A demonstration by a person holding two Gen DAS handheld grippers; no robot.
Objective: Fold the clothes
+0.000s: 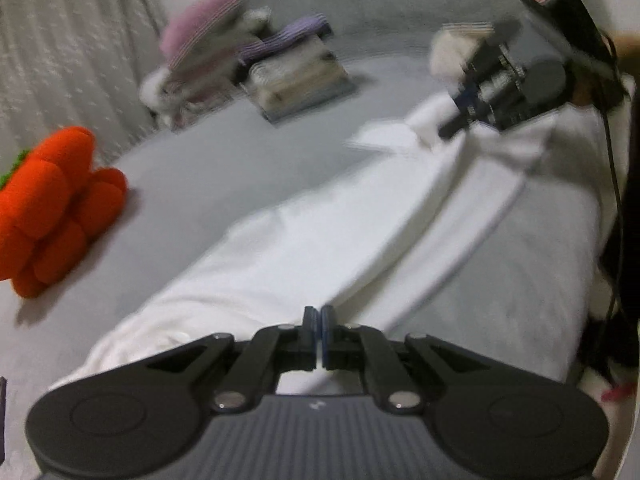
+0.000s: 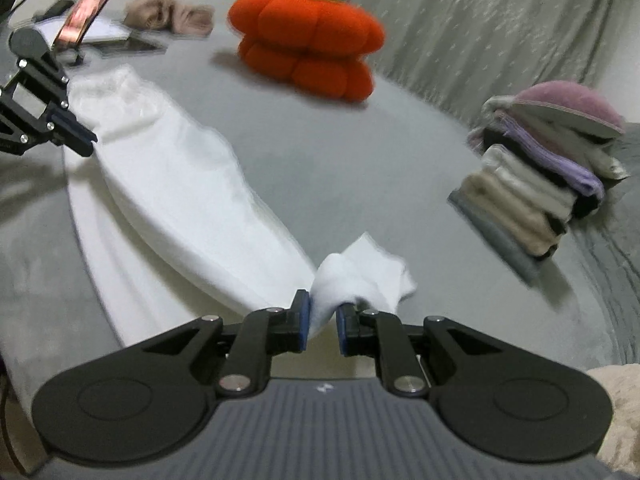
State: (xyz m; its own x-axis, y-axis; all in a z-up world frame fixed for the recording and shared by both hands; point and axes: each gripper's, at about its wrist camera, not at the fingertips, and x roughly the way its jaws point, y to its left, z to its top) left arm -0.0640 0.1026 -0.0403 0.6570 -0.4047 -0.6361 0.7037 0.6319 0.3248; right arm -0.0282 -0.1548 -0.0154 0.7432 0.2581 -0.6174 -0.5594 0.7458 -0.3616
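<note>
Pressed together at the bottom of the left wrist view, the left claw (image 1: 319, 316) is pinching a thin edge of the white garment (image 1: 304, 240), which is stretching ahead of it and to its right across the grey bed (image 1: 224, 160). Left of it an orange plush pumpkin (image 1: 52, 208) is sitting.

Seen from the right wrist, the right claw (image 2: 323, 312) is clamping a bunched end of that garment (image 2: 180, 184). Ahead and to its right a stack of folded clothes (image 2: 540, 184) is resting; the left claw (image 2: 82, 136) is showing far left.

Home: bed (image 2: 320, 168), curtain (image 2: 480, 32), pumpkin cushion (image 2: 312, 44)
</note>
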